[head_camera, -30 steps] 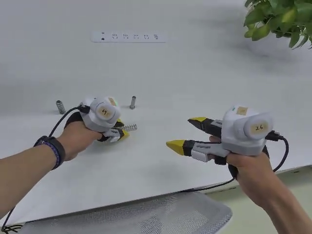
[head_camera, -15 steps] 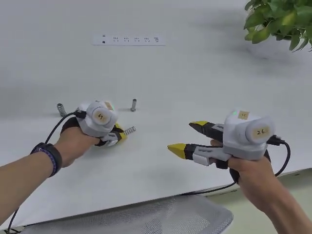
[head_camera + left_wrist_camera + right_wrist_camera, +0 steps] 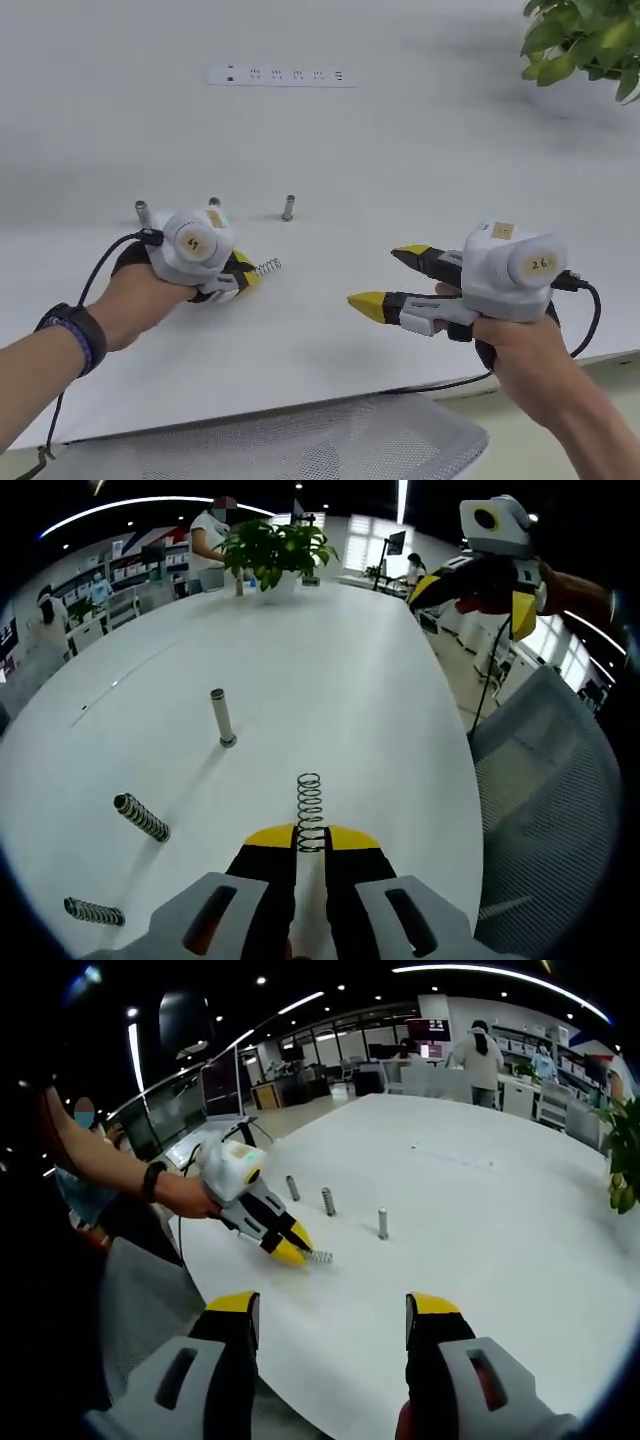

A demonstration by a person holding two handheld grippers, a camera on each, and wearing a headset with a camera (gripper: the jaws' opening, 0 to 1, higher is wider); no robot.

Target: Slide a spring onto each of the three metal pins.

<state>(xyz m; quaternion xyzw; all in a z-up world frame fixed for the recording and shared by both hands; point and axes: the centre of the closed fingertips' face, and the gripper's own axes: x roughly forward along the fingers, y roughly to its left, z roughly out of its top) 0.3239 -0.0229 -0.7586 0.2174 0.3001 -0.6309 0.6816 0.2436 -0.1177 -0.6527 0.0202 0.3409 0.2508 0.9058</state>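
Three metal pins stand in a row on the white table (image 3: 400, 150). The right one (image 3: 288, 208) (image 3: 221, 717) is bare. The left pin (image 3: 142, 213) and the middle pin (image 3: 213, 203) each look wrapped in a spring, as seen in the left gripper view (image 3: 140, 817) (image 3: 93, 911). My left gripper (image 3: 245, 274) (image 3: 310, 842) is shut on one end of a loose spring (image 3: 267, 267) (image 3: 310, 802), which sticks out level, short of the bare pin. My right gripper (image 3: 386, 275) (image 3: 333, 1310) hovers open over the near right of the table, nothing between its fingers.
A white power strip (image 3: 281, 75) lies at the far side. A potted plant (image 3: 590, 40) stands at the far right. A grey mesh chair (image 3: 330, 445) sits below the table's near edge. Cables trail from both grippers. People stand in the background.
My left gripper with the spring has drawn slightly left and back, uncovering the middle pin. The head camera has shifted. My right gripper stays open in about the same place.
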